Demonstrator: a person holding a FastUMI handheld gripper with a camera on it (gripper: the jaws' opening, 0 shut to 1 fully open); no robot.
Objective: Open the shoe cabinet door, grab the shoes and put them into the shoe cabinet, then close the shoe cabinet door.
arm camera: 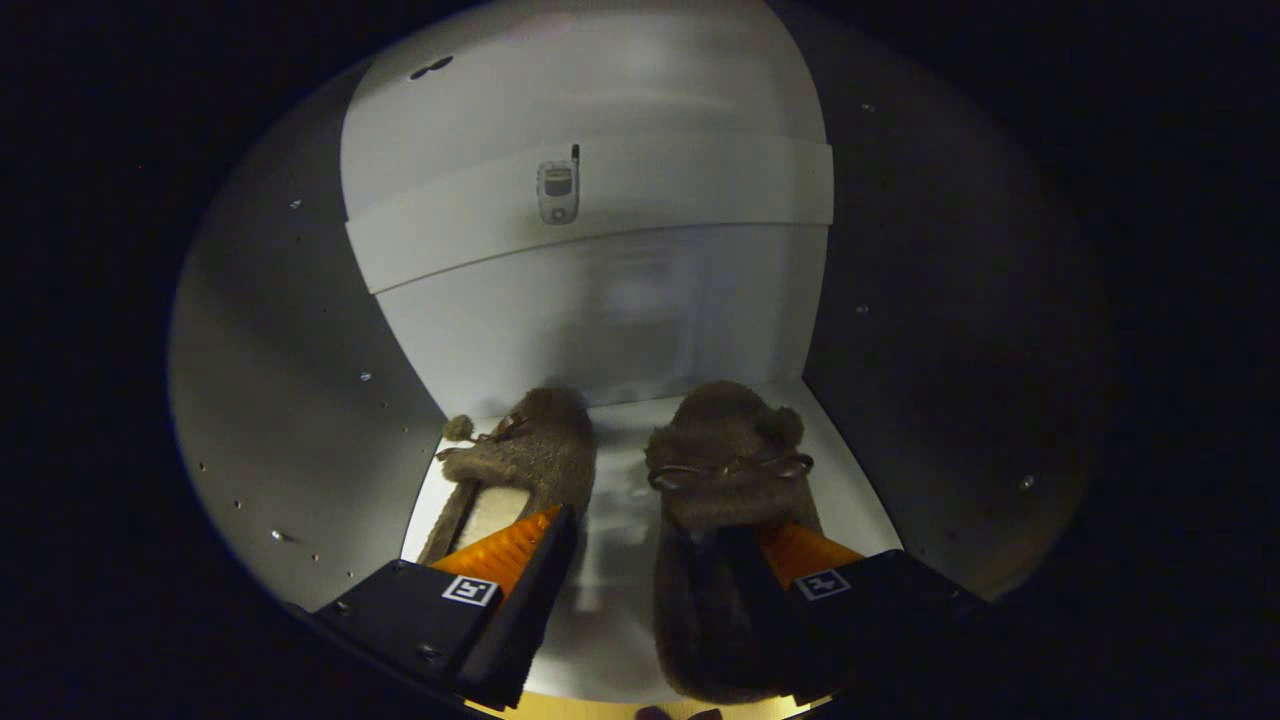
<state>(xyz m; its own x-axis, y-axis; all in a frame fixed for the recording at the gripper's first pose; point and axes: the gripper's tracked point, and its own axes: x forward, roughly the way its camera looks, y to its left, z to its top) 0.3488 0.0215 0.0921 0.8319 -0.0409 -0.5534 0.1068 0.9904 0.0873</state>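
Note:
I am looking into the white shoe cabinet (620, 300), where two brown fuzzy slippers lie side by side on its floor (610, 600), toes toward the back wall. The left slipper (530, 455) lies beside and partly under my left finger (505, 550). The right slipper (725, 470) runs back between the fingers, its heel end against my right finger (800, 550). My gripper (665, 525) is open; bare floor shows between the left finger and the right slipper. The cabinet door is out of sight.
Side walls with rows of small peg holes (365, 377) close in on both sides. A white cross rail (700, 200) spans the back wall and carries a small grey object (558, 190).

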